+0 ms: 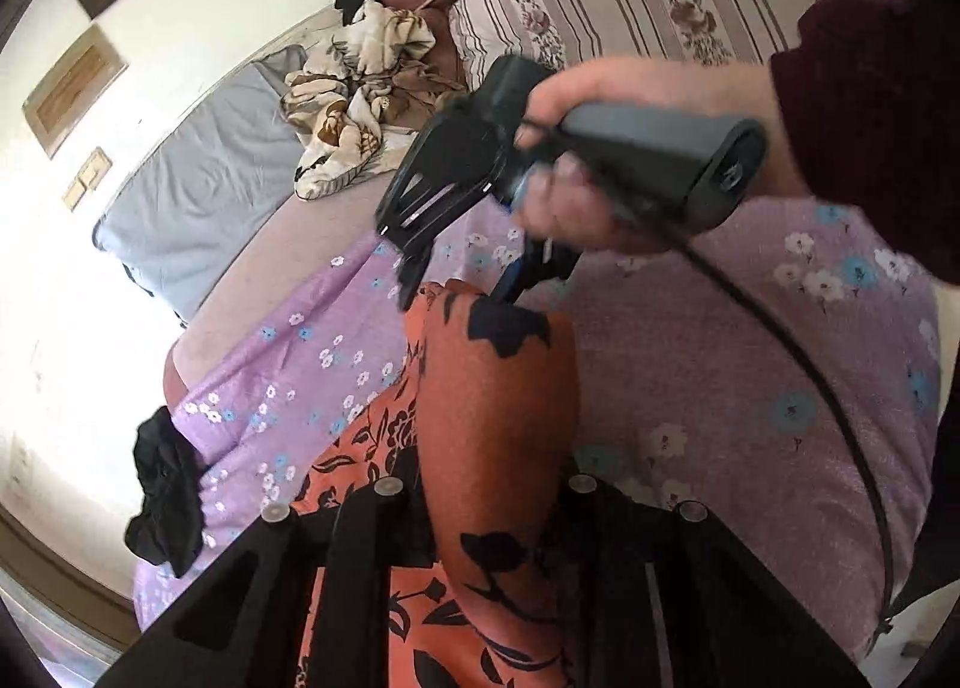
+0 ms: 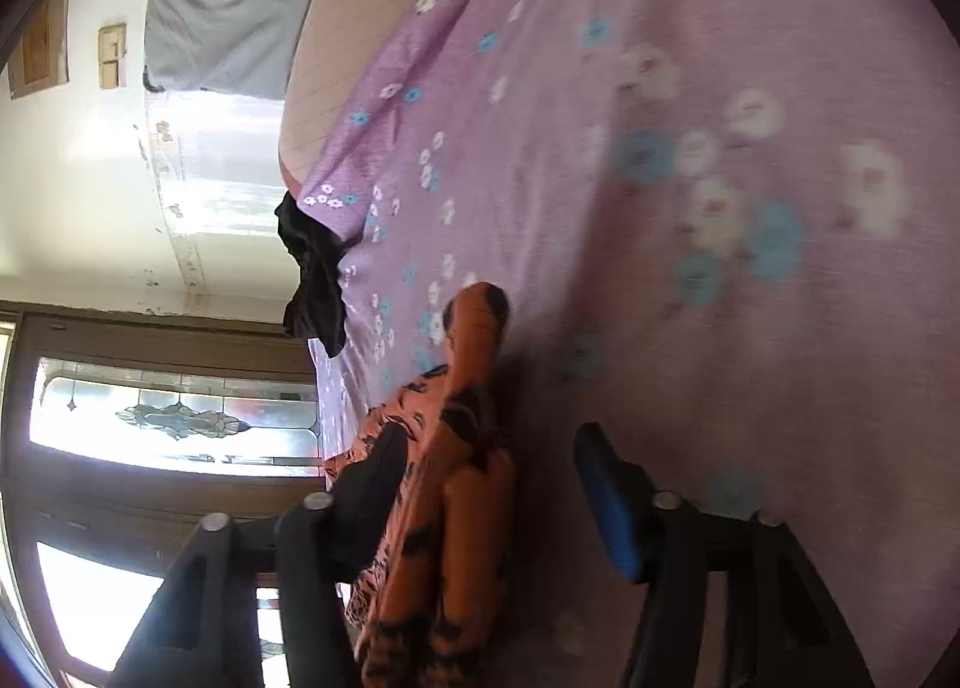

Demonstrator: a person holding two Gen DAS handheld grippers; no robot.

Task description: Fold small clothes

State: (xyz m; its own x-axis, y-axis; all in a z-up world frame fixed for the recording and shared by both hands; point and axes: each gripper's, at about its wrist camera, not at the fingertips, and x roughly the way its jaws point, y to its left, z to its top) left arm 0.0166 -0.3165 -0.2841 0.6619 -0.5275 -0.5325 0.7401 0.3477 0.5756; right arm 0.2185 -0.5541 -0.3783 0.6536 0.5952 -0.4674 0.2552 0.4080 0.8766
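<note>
An orange garment with a black flower print [image 1: 492, 424] stands up in a raised fold over the purple flowered bedsheet [image 1: 750, 388]. My left gripper [image 1: 486, 508] has the cloth running between its jaws; whether the jaws are closed on it is hidden. My right gripper [image 1: 456, 292] comes in from the upper right, a hand on its handle, its tips at the top of the fold. In the right wrist view its jaws [image 2: 480, 484] stand apart, with the orange garment [image 2: 456, 478] against the left finger [image 2: 372, 496] and the blue-padded right finger [image 2: 612, 502] free.
A black garment [image 1: 165, 496] hangs over the bed's left edge, also in the right wrist view [image 2: 315, 274]. A crumpled brown and cream blanket [image 1: 360, 99] and a grey pillow [image 1: 204, 190] lie farther up the bed. A black cable [image 1: 810, 364] trails from the right gripper.
</note>
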